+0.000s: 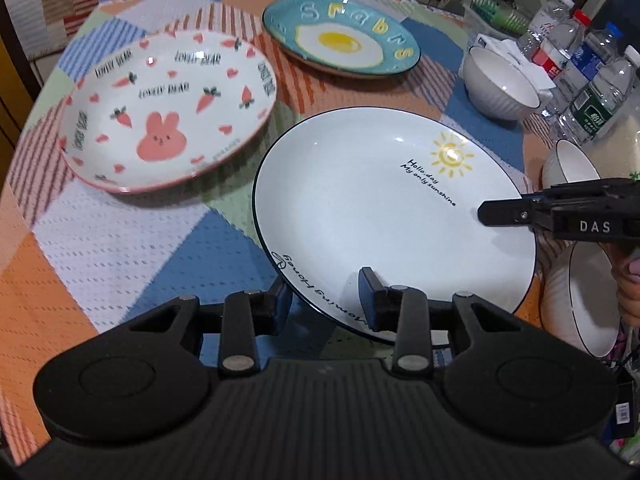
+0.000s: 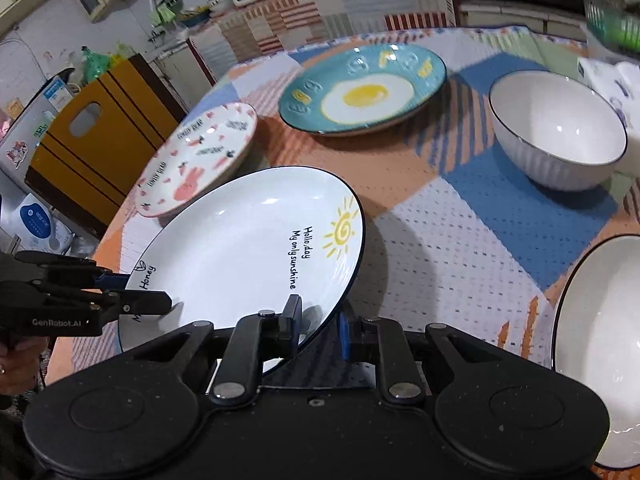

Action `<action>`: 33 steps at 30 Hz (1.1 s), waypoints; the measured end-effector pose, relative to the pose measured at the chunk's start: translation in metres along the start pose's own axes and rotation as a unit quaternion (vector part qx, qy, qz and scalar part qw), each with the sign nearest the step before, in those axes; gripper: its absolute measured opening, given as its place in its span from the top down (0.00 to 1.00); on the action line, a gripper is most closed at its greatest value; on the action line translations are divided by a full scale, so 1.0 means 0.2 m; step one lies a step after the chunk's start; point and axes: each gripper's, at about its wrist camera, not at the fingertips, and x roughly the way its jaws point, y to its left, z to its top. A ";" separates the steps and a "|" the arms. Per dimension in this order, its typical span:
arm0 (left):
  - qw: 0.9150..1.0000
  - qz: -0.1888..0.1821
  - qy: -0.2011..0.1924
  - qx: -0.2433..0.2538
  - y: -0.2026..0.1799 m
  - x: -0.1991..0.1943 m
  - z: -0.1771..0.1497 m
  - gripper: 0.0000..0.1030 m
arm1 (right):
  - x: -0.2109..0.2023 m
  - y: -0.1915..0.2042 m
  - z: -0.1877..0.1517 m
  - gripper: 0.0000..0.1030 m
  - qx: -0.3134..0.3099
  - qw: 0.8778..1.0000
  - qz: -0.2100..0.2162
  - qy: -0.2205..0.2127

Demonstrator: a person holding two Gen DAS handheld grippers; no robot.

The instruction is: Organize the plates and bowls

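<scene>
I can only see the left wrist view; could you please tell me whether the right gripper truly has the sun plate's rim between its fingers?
Observer: Yes. The right gripper is shut on the sun plate, one finger above the rim and one beneath.
Operator: Is the plate clear of the cloth there?
Observer: It appears so; its far edge throws a shadow on the tablecloth.
Operator: What lies beyond the table's edge?
Observer: A yellow cabinet stands past the bunny plate.
</scene>
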 end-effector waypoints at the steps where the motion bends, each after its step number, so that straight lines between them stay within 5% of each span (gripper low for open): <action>1: 1.000 0.000 0.004 -0.005 0.00 0.01 0.00 0.67 | 0.00 0.01 0.00 0.78 -0.009 1.000 -0.003 0.005; 7: 0.999 -0.007 0.023 -0.024 -0.01 0.04 0.00 0.67 | 0.01 0.01 0.02 0.77 -0.027 0.999 -0.026 0.013; 12: 0.996 -0.027 0.058 -0.057 -0.01 0.06 -0.01 0.67 | 0.08 0.05 0.05 0.74 0.017 0.992 -0.105 0.072; 17: 0.997 -0.016 0.052 -0.051 0.00 -0.02 0.01 0.67 | 0.01 0.21 0.05 0.74 -0.059 0.980 -0.186 0.049; 33: 0.999 0.034 -0.026 -0.016 -0.01 -0.61 0.15 0.67 | -0.47 0.67 0.11 0.67 -0.058 0.994 -0.064 -0.068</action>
